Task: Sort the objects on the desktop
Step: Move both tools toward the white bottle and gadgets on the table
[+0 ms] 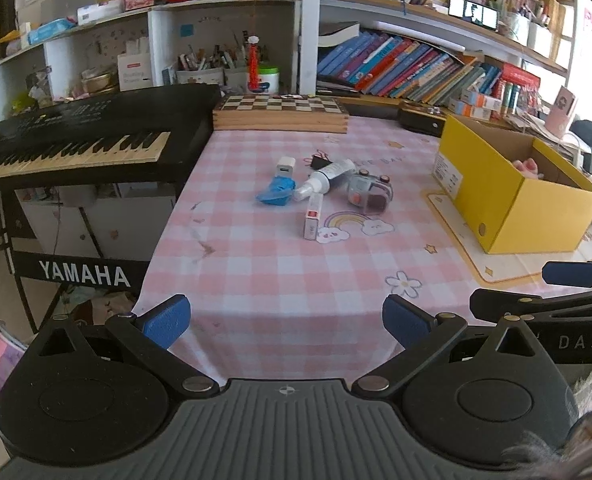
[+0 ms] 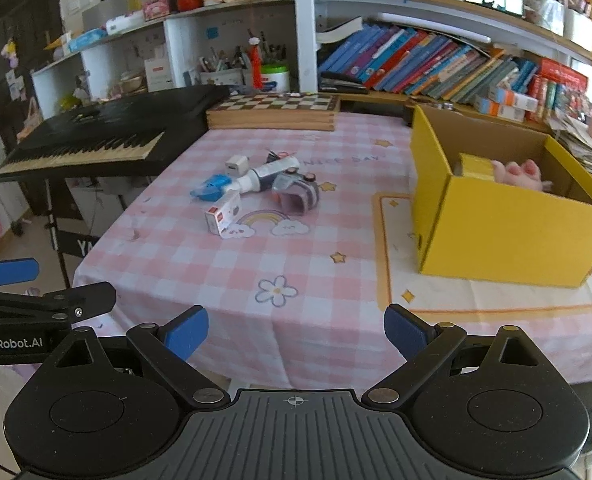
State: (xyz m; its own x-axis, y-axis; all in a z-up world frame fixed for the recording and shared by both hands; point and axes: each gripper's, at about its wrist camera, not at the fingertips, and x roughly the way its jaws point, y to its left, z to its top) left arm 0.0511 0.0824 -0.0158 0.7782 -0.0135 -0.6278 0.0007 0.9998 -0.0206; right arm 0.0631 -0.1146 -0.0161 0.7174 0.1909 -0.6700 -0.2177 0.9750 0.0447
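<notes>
A small pile lies mid-table on the pink checked cloth: a white charger cube (image 1: 284, 166), a blue object (image 1: 275, 193), a white tube (image 1: 325, 179), a grey toy camera (image 1: 369, 192) and a small white box (image 1: 313, 217). The same pile shows in the right wrist view, with the white box (image 2: 224, 213) and the tube (image 2: 264, 176). A yellow cardboard box (image 1: 508, 196) stands to the right, holding a pink toy (image 2: 520, 173). My left gripper (image 1: 286, 322) is open and empty at the table's near edge. My right gripper (image 2: 296, 332) is open and empty beside it.
A black Yamaha keyboard (image 1: 80, 136) stands left of the table. A wooden chessboard box (image 1: 280, 112) lies at the back edge. Shelves of books (image 1: 416, 64) and clutter rise behind. The right gripper's finger (image 1: 572, 274) shows at the left view's right edge.
</notes>
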